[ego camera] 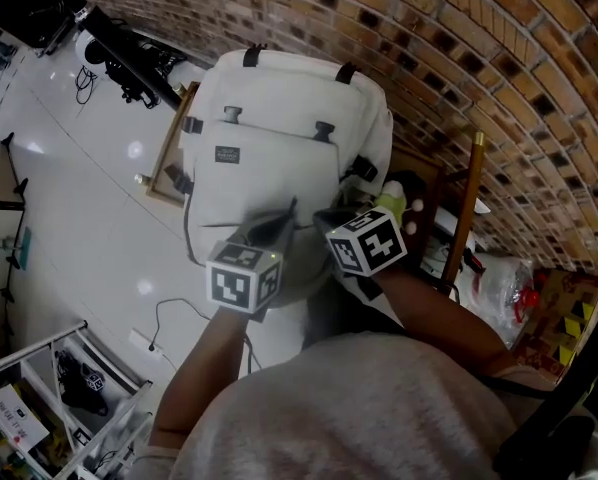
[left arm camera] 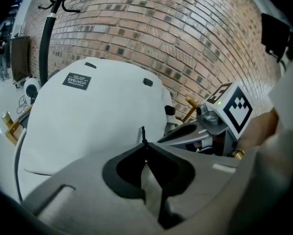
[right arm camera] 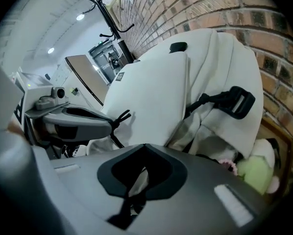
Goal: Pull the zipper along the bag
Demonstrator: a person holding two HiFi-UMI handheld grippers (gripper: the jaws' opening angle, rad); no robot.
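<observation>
The white backpack [ego camera: 279, 138] stands upright against the brick wall [ego camera: 429, 28]. Its small dark label [left arm camera: 77, 81] carries white print too small to read. The left gripper [left arm camera: 145, 145] is clamped on the black zipper pull [left arm camera: 143, 132], and the right gripper [right arm camera: 144, 145] pinches the bag's fabric.

brick wall [ego camera: 459, 28], glossy white floor [ego camera: 69, 208], black coat stand [right arm camera: 106, 16], perhaps a green plush toy [right arm camera: 256, 173]
</observation>
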